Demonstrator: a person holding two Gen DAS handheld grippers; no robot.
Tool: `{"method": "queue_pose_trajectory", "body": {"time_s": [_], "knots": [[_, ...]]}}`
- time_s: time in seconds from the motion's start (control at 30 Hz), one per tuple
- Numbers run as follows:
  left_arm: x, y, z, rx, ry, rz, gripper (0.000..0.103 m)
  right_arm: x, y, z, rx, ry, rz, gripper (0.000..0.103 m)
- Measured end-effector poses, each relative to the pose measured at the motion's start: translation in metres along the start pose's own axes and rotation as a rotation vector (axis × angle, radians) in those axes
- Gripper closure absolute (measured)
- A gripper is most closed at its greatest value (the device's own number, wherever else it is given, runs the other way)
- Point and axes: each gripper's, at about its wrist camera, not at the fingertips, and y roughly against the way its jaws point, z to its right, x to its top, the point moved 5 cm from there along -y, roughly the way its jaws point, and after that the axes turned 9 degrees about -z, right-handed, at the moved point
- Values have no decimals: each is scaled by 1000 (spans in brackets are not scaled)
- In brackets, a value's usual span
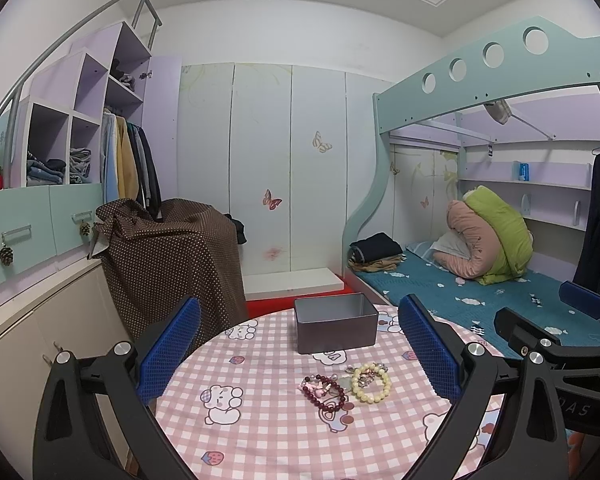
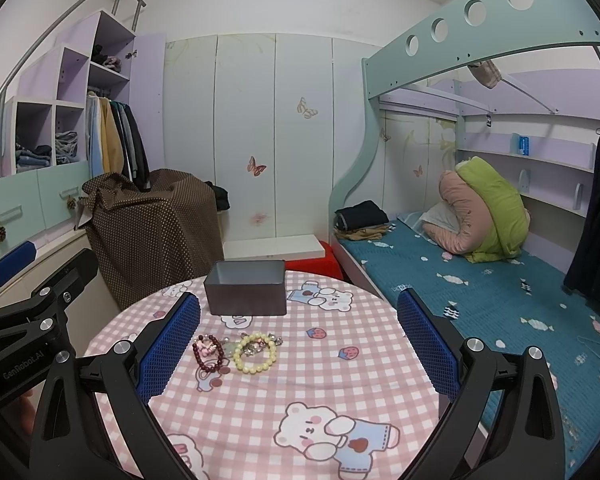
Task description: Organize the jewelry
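While both claws hover spread wide (nothing gripped), the bracelets (image 1: 346, 388) lie before the tin (image 1: 335, 323).

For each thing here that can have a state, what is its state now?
left gripper: open, holding nothing
right gripper: open, holding nothing
gray tin box: open, no lid, upright
yellow bead bracelet: flat on tablecloth, outside box
dark red bead bracelet: flat, beside the yellow one
wardrobe door: open
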Motion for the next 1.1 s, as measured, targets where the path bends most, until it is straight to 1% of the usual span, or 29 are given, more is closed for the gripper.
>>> {"method": "queue_pose_trajectory", "body": {"time_s": [1.1], "knots": [[0,-1,-1,0,2,-4,7,1,0,0,-2,2,-2,7]]}}
